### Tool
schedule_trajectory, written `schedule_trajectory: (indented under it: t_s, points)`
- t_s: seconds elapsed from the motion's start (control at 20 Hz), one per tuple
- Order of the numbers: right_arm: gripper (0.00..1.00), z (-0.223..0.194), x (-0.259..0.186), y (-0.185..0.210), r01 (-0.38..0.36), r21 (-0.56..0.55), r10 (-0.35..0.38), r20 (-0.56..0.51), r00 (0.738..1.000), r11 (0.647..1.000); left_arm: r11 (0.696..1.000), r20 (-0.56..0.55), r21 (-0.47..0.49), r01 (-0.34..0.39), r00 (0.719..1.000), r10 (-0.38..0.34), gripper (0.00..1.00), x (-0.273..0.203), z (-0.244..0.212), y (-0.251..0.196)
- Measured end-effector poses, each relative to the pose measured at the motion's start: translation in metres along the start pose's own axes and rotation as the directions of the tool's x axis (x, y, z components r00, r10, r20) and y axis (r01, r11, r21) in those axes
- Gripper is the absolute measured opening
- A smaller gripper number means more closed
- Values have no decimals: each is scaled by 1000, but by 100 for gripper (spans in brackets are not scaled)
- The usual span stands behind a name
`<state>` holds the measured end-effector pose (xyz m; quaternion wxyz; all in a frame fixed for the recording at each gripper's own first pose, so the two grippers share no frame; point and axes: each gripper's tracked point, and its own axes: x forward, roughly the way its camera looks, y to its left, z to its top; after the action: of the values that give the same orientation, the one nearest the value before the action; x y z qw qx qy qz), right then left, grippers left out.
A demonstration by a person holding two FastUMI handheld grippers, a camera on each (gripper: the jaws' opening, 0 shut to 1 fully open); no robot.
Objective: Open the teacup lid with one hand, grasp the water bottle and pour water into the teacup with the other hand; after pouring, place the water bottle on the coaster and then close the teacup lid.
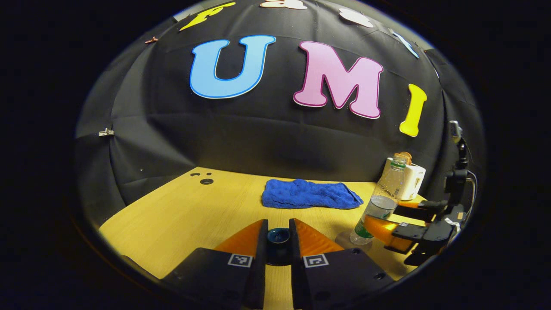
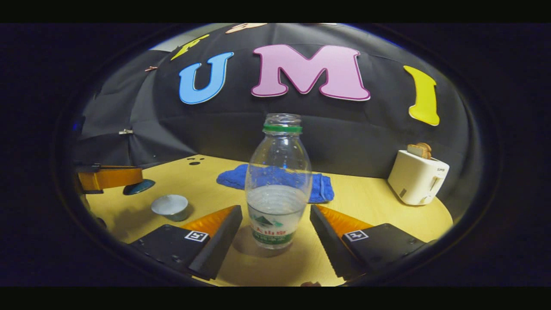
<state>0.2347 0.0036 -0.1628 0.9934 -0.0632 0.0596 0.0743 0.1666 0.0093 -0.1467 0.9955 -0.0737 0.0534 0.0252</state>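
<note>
A pale wooden table (image 2: 370, 202) fills the floor of the booth, backed by a wall of black cloth (image 1: 258, 137) pinned with small clips. On the far part of the table lies a crumpled blue towel (image 1: 308, 194), and at the right edge stands a white toaster (image 2: 416, 176) with slices of bread poking out of its top.

In the left gripper view, the left gripper (image 1: 278, 241) is clenched on the dark blue teacup lid (image 1: 278, 236), both fingers pressing its sides. In the right gripper view, that lid hangs above the table, just beyond the open teacup (image 2: 170, 206), which sits uncovered on the wood.

The water bottle (image 2: 277, 185), uncapped and partly full, stands upright on a round coaster (image 2: 252, 245). The right gripper (image 2: 275, 234) is released, its fingers spread on either side of the bottle and apart from it.
</note>
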Motion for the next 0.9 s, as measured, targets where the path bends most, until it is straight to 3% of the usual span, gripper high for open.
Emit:
schedule_trajectory:
  t_s: [0.15, 0.45, 0.5, 0.6, 0.65, 0.8, 0.9]
  points:
    - [98, -8, -34, -22, 30, 49, -29, -29, 999, 998, 1000, -5, 28, -8, 1000, 9, 29, 24, -16, -3]
    - [98, -22, -70, -59, 83, 21, -81, -60, 995, 996, 999, -29, 53, 1, 1000, 1, 25, 46, -41, -6]
    - [98, -24, -73, -64, 90, 26, -88, -68, 994, 996, 998, -30, 62, 2, 1000, 0, 32, 47, -44, -6]
    - [98, -29, -83, -75, 104, 39, -101, -84, 991, 994, 997, -35, 81, 5, 999, -2, 26, 49, -48, -8]
    - [98, -31, -86, -78, 109, 45, -105, -93, 990, 993, 996, -29, 87, 9, 1000, -6, 34, 50, -47, -9]
    - [98, -29, -94, -83, 122, 52, -117, -101, 988, 991, 996, -33, 95, 6, 999, -3, 34, 48, -46, -10]
    - [98, -22, -101, -83, 126, 66, -118, -105, 987, 990, 995, -30, 100, 7, 1000, -4, 58, 41, -38, -12]
